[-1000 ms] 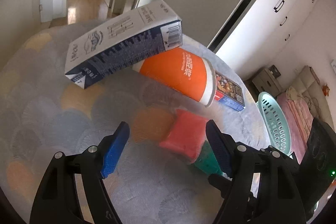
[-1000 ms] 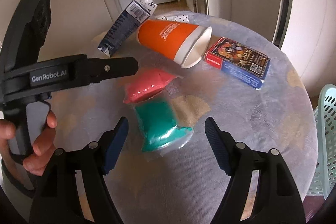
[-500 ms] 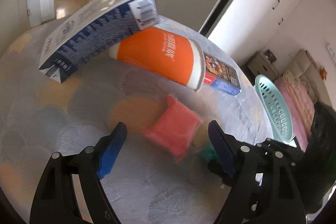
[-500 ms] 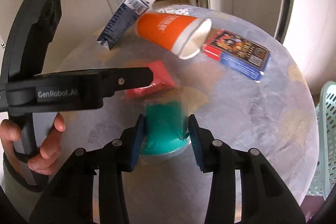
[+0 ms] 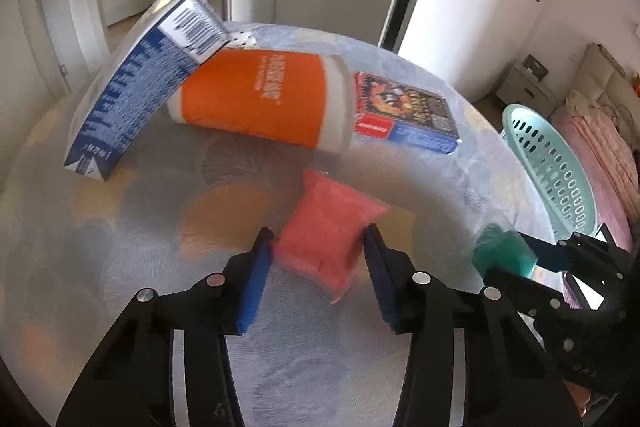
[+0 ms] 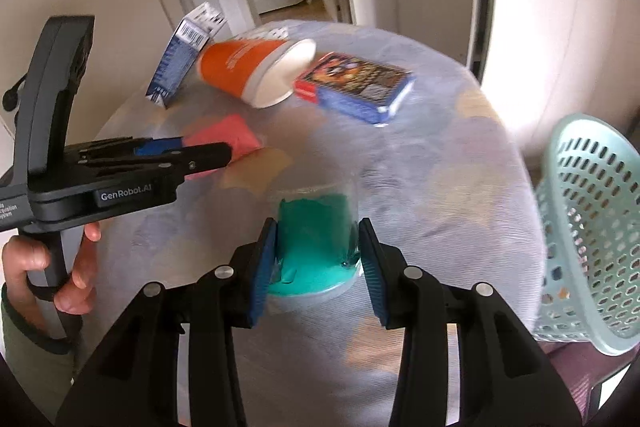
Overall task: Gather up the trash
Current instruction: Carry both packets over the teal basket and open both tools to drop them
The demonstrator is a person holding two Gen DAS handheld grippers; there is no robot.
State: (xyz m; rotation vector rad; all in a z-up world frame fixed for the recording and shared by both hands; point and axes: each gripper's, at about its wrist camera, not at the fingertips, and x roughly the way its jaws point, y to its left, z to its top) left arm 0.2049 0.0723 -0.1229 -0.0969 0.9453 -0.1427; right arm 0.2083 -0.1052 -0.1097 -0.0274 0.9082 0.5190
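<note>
A red packet (image 5: 332, 215) lies on the round patterned table (image 5: 120, 267). My left gripper (image 5: 316, 239) straddles it; its jaws are closing and the blue pads touch both sides of the packet. The right wrist view shows this gripper (image 6: 224, 151) from the side, over the red packet (image 6: 236, 135). My right gripper (image 6: 318, 227) is shut on a green packet (image 6: 312, 239) in clear wrap. In the left wrist view the green packet (image 5: 500, 253) hangs in those fingers near the table's right edge.
An orange paper cup (image 5: 260, 95) lies on its side against a tilted blue-and-white carton (image 5: 128, 99). A blue card box (image 5: 404, 111) lies beside the cup's mouth. A mint plastic basket (image 6: 580, 211) stands off the table's right edge. A hand (image 6: 72, 267) holds the left gripper's handle.
The left gripper moved forward around the red packet and its jaws narrowed onto it. The right gripper shut on the green packet and carried it right, toward the basket.
</note>
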